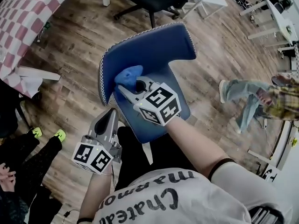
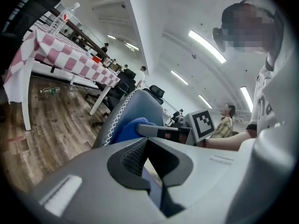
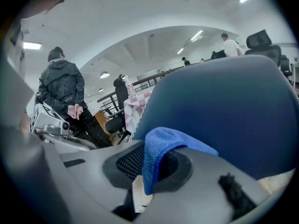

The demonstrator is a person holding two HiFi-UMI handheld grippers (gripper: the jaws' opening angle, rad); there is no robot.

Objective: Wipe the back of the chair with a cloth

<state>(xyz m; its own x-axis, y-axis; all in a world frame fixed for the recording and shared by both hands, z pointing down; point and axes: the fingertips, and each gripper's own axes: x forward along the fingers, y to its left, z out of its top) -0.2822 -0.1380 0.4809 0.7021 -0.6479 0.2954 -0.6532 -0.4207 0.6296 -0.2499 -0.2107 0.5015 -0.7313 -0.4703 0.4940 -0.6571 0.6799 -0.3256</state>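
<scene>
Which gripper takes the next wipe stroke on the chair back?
Right. The right gripper is shut on the cloth, which lies at the chair back. The left gripper is empty, jaws together, off the chair's edge.

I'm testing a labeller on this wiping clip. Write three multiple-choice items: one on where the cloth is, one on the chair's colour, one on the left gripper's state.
1. Where is the cloth?
A. on the floor
B. in the right gripper, against the chair
C. on the checked table

2. What colour is the chair?
A. red
B. blue
C. green

3. The left gripper is:
A. shut on the cloth
B. gripping the chair's edge
C. empty, off the chair

Answers:
1. B, the right gripper's jaws pinch the cloth at the chair.
2. B, its padding shows blue.
3. C, nothing sits between its jaws, and it hangs beside the chair.
</scene>
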